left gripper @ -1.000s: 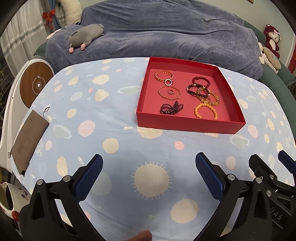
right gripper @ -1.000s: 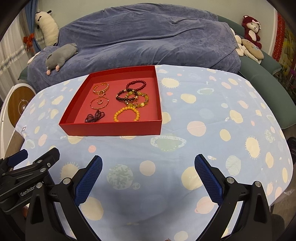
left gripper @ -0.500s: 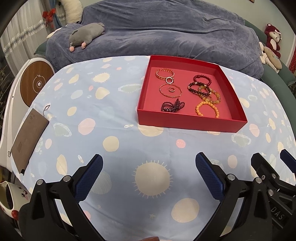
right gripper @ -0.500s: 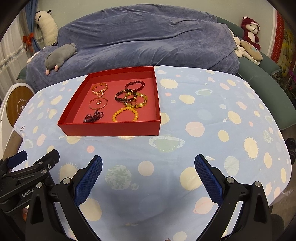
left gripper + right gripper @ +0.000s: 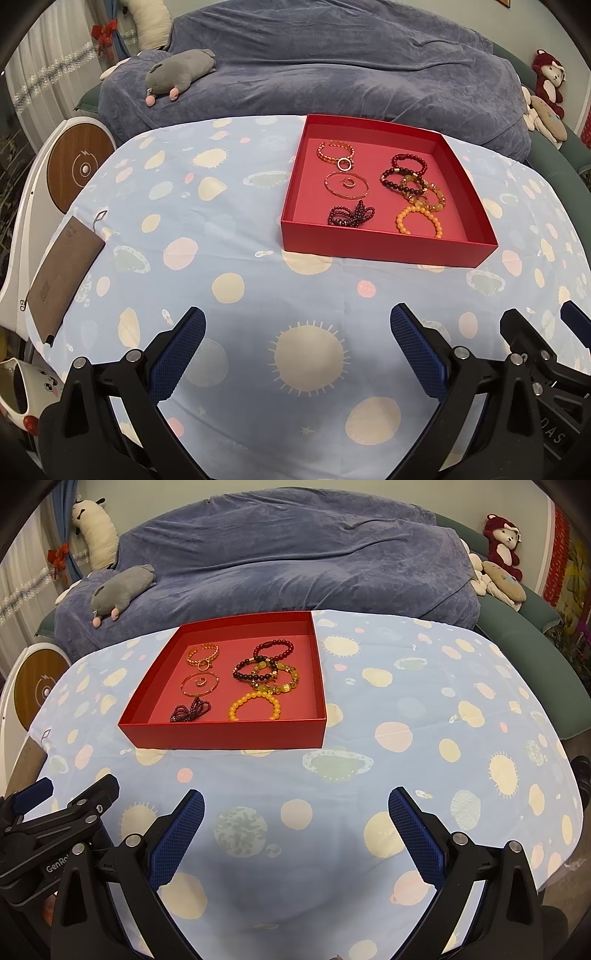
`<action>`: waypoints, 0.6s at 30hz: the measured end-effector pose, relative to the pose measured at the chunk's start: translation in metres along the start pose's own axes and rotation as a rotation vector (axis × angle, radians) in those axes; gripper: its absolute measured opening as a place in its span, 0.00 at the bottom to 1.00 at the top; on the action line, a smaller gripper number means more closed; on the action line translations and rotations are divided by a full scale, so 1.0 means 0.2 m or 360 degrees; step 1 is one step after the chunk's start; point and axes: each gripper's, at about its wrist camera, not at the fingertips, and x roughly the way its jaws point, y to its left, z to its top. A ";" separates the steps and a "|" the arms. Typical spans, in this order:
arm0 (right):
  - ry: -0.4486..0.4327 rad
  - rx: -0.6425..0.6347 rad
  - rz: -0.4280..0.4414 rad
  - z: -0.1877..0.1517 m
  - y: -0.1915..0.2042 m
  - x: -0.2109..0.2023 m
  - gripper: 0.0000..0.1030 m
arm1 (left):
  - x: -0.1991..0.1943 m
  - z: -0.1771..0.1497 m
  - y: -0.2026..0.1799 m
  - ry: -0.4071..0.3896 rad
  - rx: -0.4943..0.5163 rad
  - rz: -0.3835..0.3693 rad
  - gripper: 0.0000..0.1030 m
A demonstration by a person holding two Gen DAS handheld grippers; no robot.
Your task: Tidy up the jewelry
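left gripper (image 5: 297, 332): jaws spread, empty, near edge of tablecloth (image 5: 229, 229) | red tray (image 5: 229, 734): holds every bracelet, orange beaded bracelet (image 5: 254, 706) nearest | right gripper (image 5: 295, 812): spread, empty | stage: jewelry gathered, either awaiting sorting or sorted; no move settled

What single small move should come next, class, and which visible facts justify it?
Probably advance the right claw toward the red tray. Both claws are open and empty, the left claw too, and short of the tray. The orange bead bracelet lies nearest its front wall, clear of the other pieces.
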 end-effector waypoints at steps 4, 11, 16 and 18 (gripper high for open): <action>0.0001 -0.0001 0.0000 0.00 0.00 0.00 0.93 | 0.00 0.00 0.00 0.0005 -0.0006 0.0004 0.93; 0.0000 -0.0002 0.0000 0.00 0.00 0.00 0.93 | 0.00 0.00 0.01 0.0004 -0.0011 0.0000 0.93; 0.0001 -0.0004 -0.0003 0.00 0.01 0.00 0.93 | 0.00 0.00 0.01 0.0003 -0.0008 0.0001 0.93; 0.0000 -0.0004 -0.0003 0.00 0.01 0.00 0.93 | 0.00 0.00 0.01 0.0003 -0.0006 0.0003 0.93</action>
